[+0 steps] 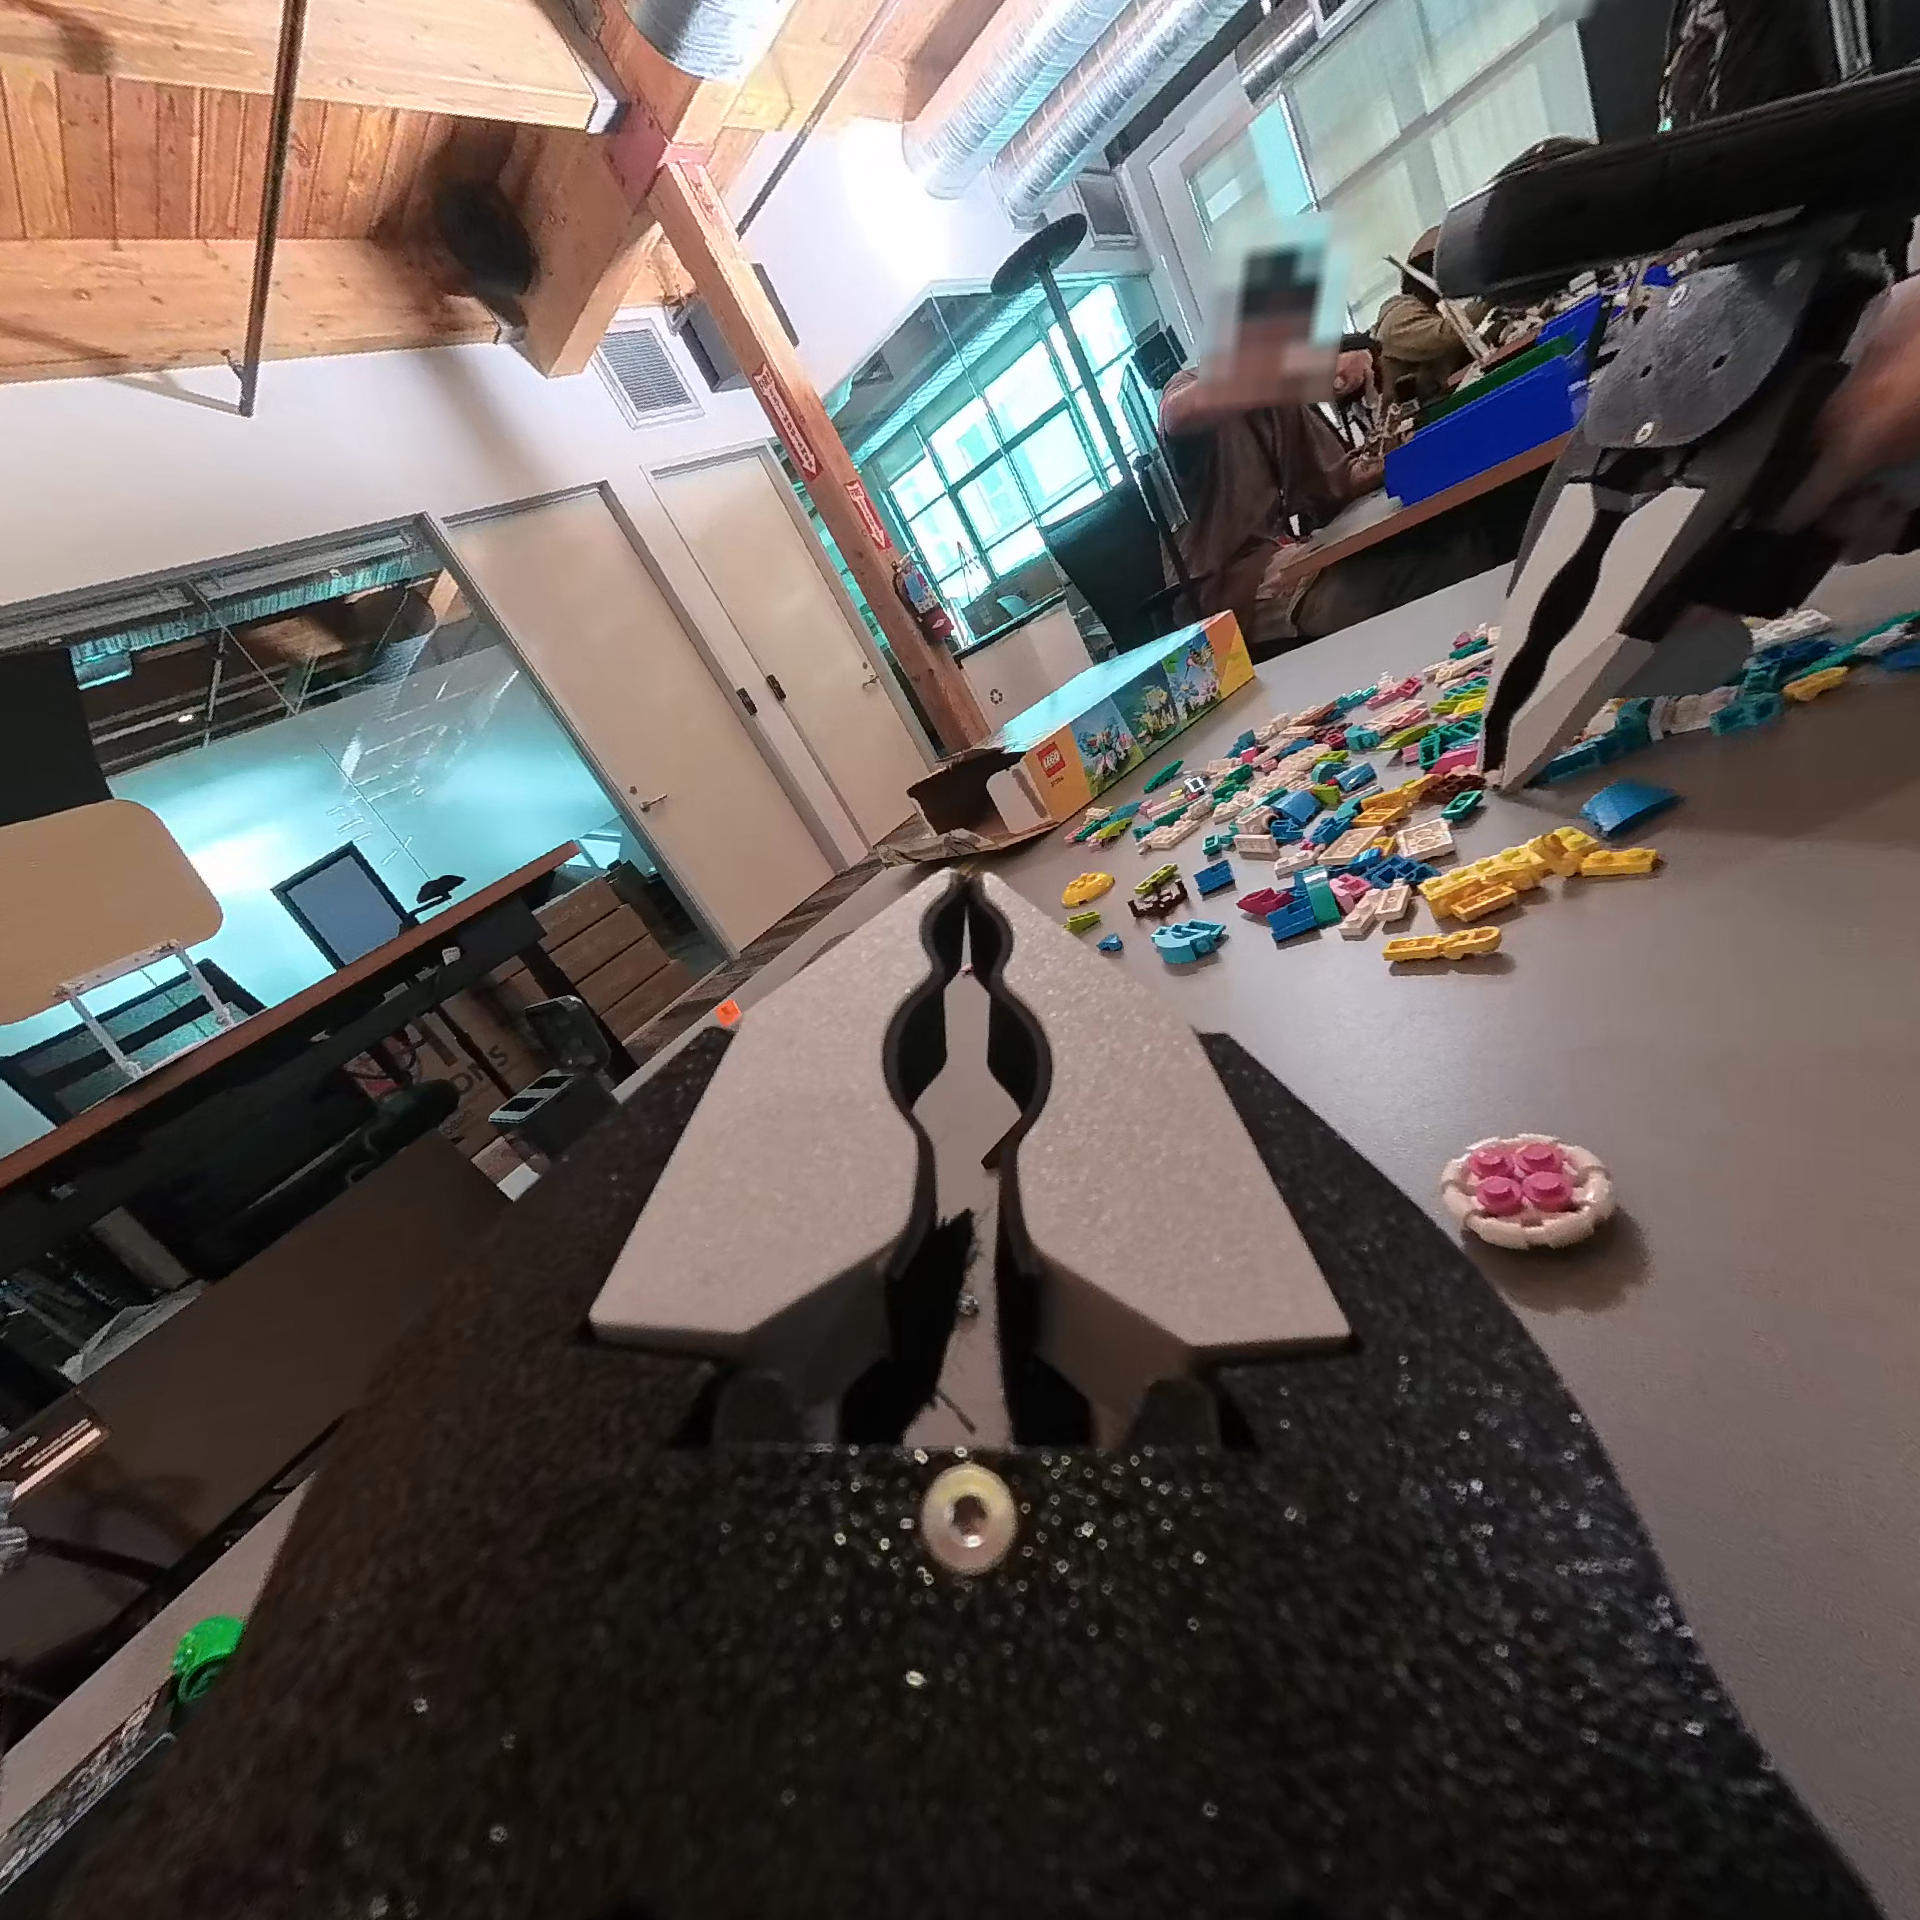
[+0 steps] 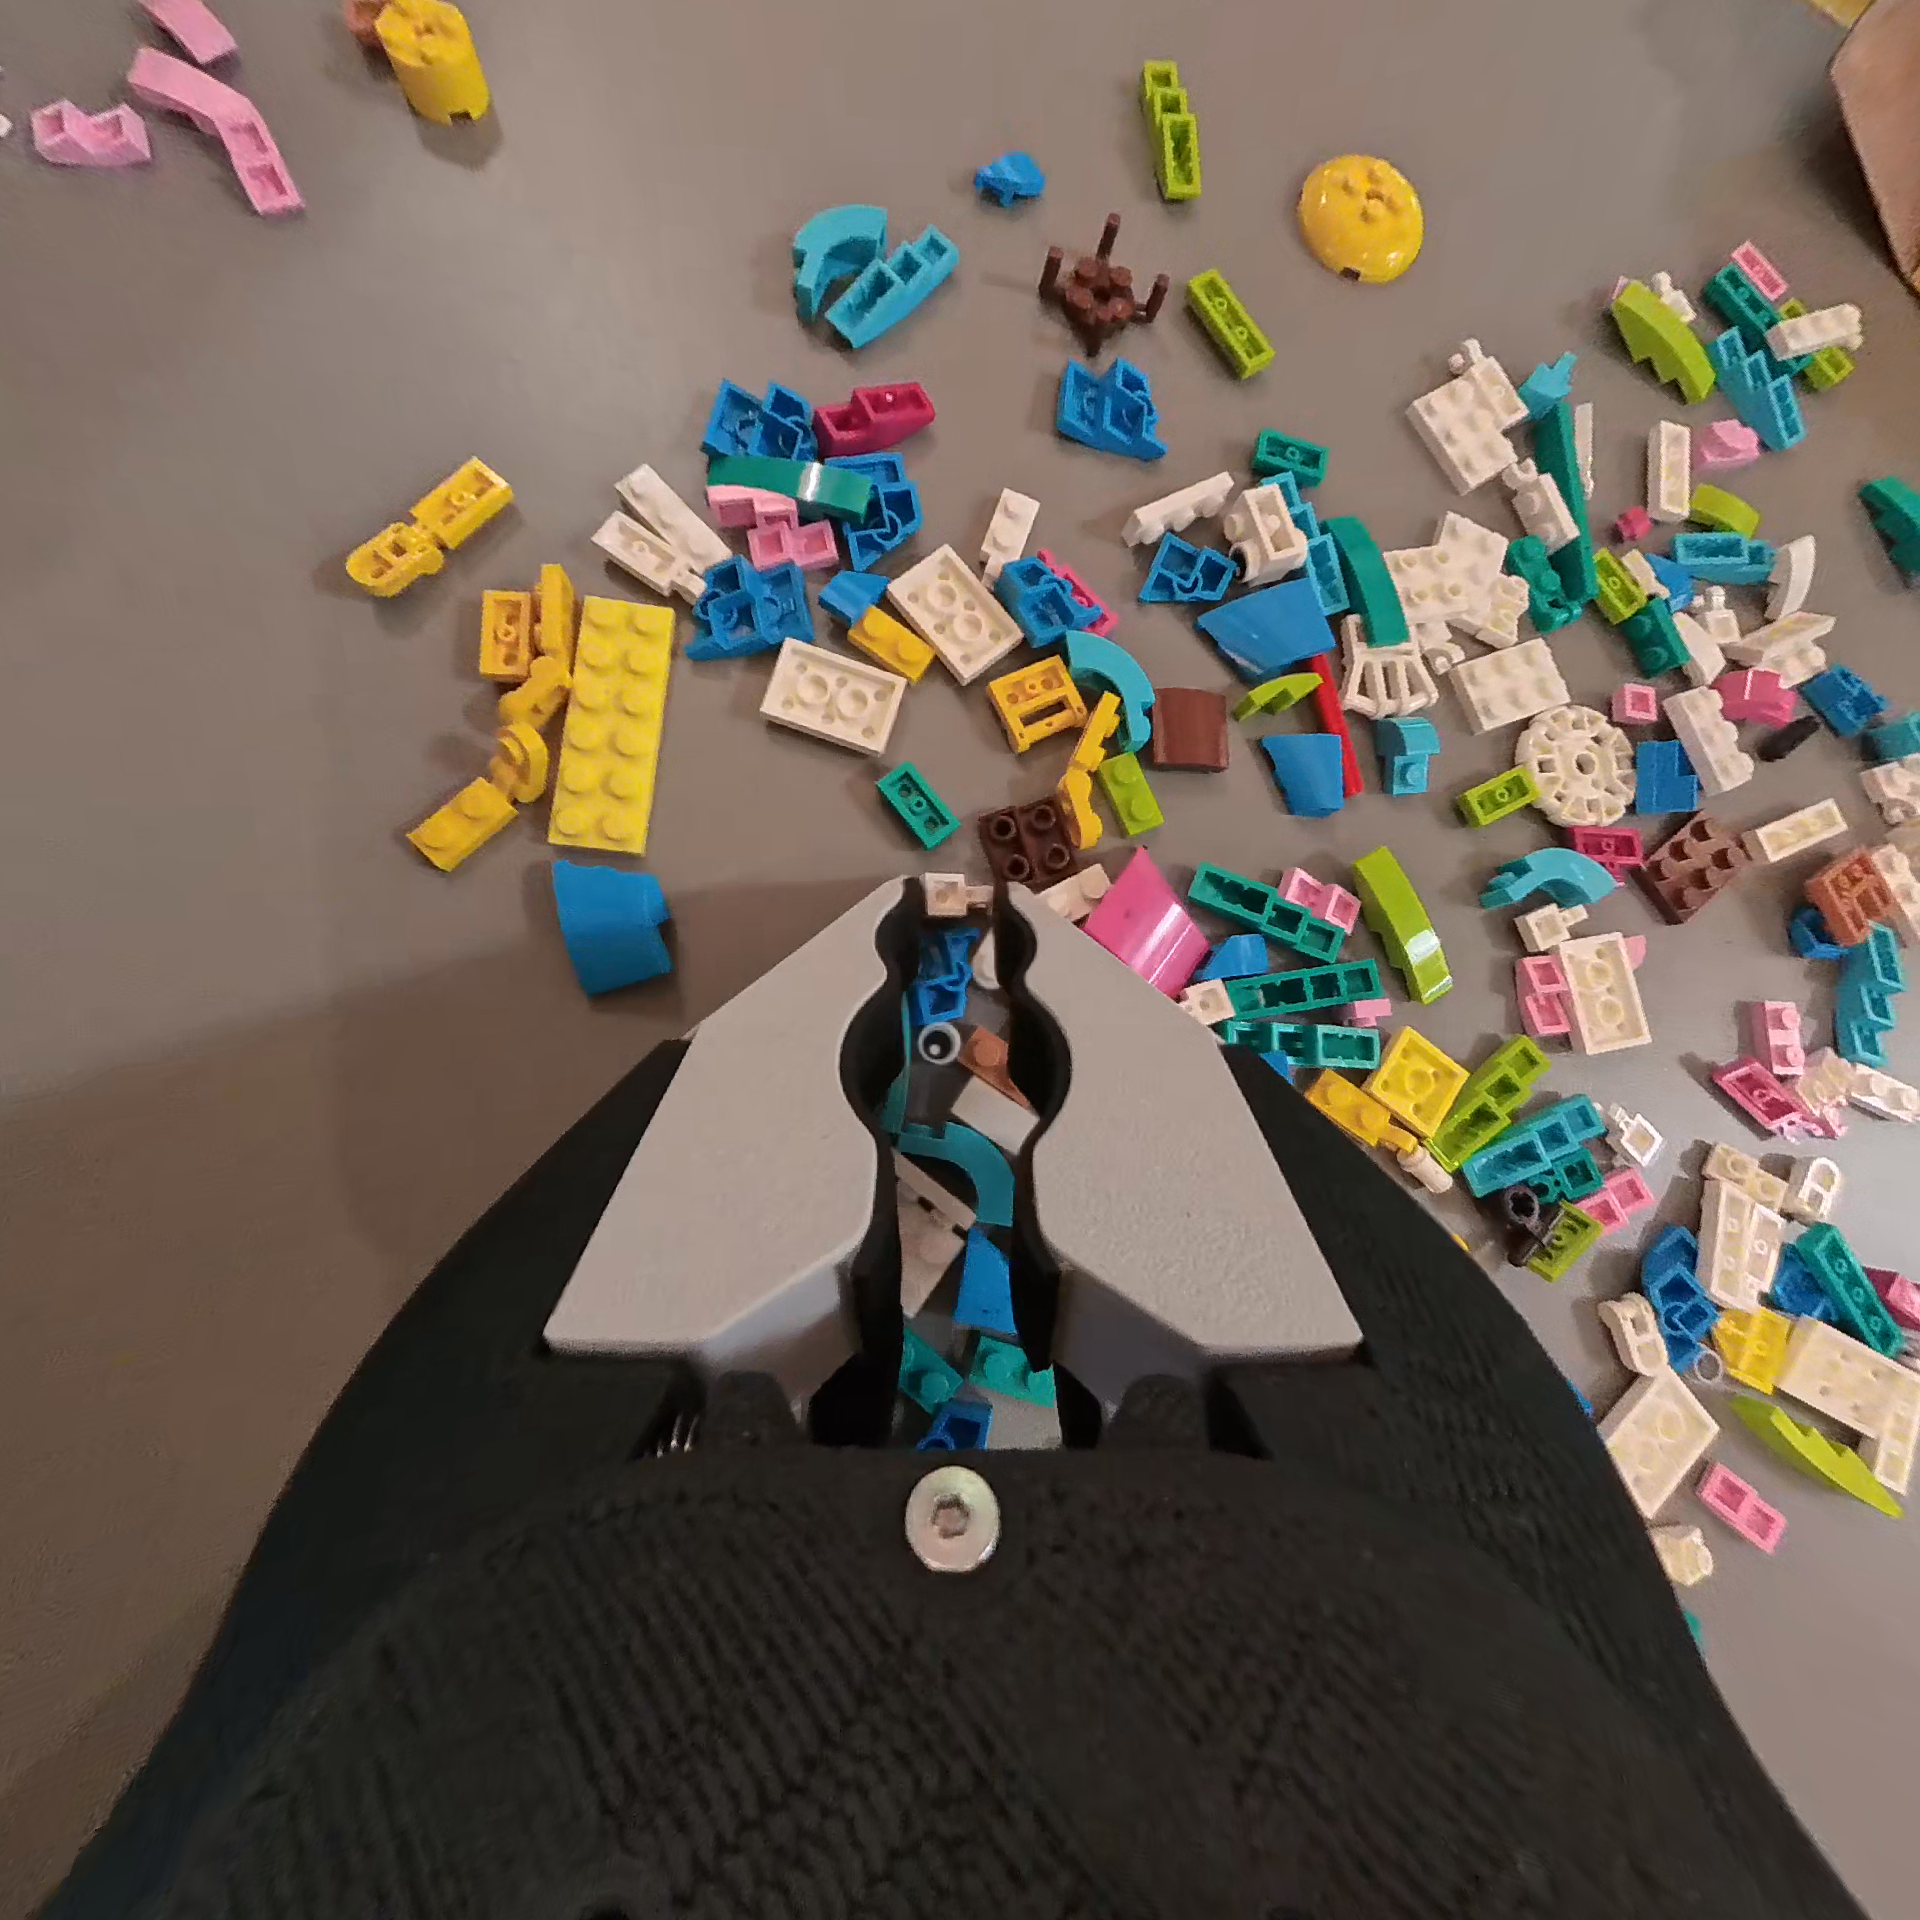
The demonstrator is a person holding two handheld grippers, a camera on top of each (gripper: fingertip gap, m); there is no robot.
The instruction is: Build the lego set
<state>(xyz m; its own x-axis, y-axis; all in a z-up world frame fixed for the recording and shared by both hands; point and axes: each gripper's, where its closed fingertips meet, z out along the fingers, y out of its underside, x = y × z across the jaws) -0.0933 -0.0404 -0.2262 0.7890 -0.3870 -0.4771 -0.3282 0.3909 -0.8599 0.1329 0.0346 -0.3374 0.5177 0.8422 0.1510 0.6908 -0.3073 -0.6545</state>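
Observation:
Loose lego pieces (image 2: 1039,644) in blue, teal, white, yellow, pink and lime lie scattered on the grey table (image 2: 260,935). My right gripper (image 2: 966,896) points down at the near edge of the pile, its tips at the table. Its jaws are closed on a small white piece (image 2: 951,891), just before a brown 2x2 plate (image 2: 1029,844). It also shows in the left wrist view (image 1: 1501,777). My left gripper (image 1: 966,883) is shut and empty, held low over the table, left of the pile (image 1: 1351,831). A white round plate with pink studs (image 1: 1527,1195) lies to its right.
The lego box (image 1: 1132,717) and torn cardboard (image 1: 966,800) lie beyond the pile. A long yellow plate (image 2: 613,717) and a blue curved piece (image 2: 608,925) lie left of the right gripper. People sit at a far table with blue bins (image 1: 1486,436). My hands' fingertips stand some 25 centimeters from each other.

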